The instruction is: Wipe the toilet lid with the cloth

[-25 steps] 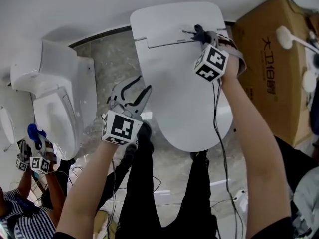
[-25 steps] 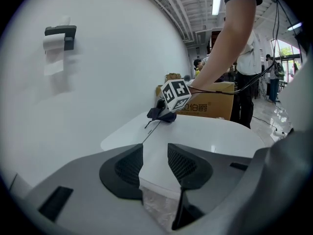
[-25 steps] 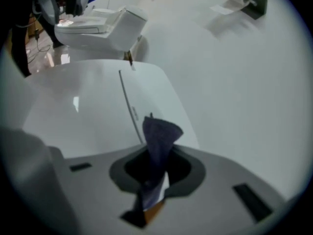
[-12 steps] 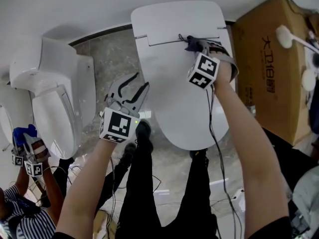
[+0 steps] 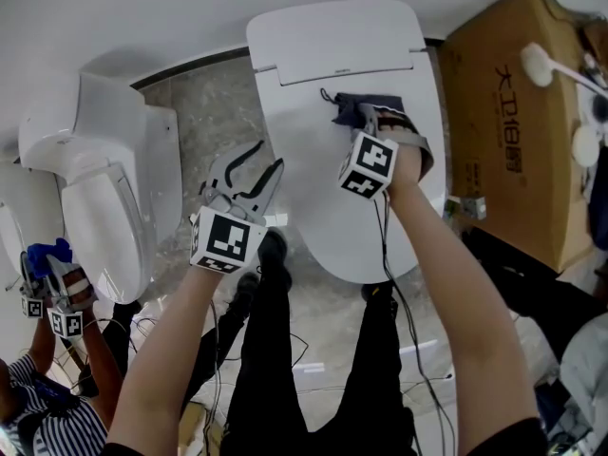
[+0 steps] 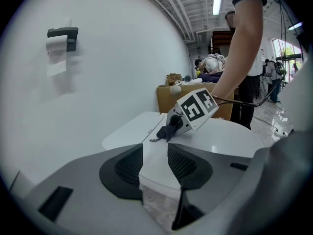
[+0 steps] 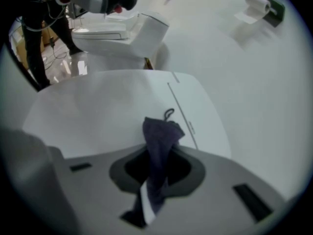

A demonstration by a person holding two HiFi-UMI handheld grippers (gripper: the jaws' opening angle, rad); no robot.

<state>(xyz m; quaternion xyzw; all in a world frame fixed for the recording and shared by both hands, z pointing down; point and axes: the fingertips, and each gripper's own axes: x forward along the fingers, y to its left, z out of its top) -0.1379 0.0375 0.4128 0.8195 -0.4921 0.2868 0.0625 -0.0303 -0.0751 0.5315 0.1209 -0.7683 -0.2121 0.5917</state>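
Head view: the right gripper (image 5: pixel 369 120) is pressed down on the white toilet lid (image 5: pixel 313 169), towards its hinge end and nearer its right edge, with the dark cloth (image 5: pixel 353 107) bunched under and ahead of its jaws, touching the lid just short of the hinge seam; the left gripper (image 5: pixel 258 164) hangs at the lid's left edge over the marbled floor (image 5: pixel 204 112), its jaws spread and nothing between them; a second toilet (image 5: pixel 114 179) stands to the left, a cardboard box (image 5: pixel 513 131) to the right of the lid, and another person's hand with a blue cloth (image 5: pixel 47 253) shows at the lower left. Left gripper view: the left gripper (image 6: pixel 155 163) has its two dark pads apart, and only the near edge of the toilet lid (image 6: pixel 230 136) shows through the gap; beyond, the right gripper (image 6: pixel 172 127) rests on the lid with the cloth (image 6: pixel 165 131) at its tip; a paper holder (image 6: pixel 61 37) hangs on the wall. Right gripper view: the right gripper (image 7: pixel 156 173) is clamped on the cloth (image 7: pixel 159 143), which runs up between the jaws and folds onto the toilet lid (image 7: pixel 98 106) beside the hinge seam, a small loop at its far corner; the second toilet (image 7: pixel 124 33) stands behind.
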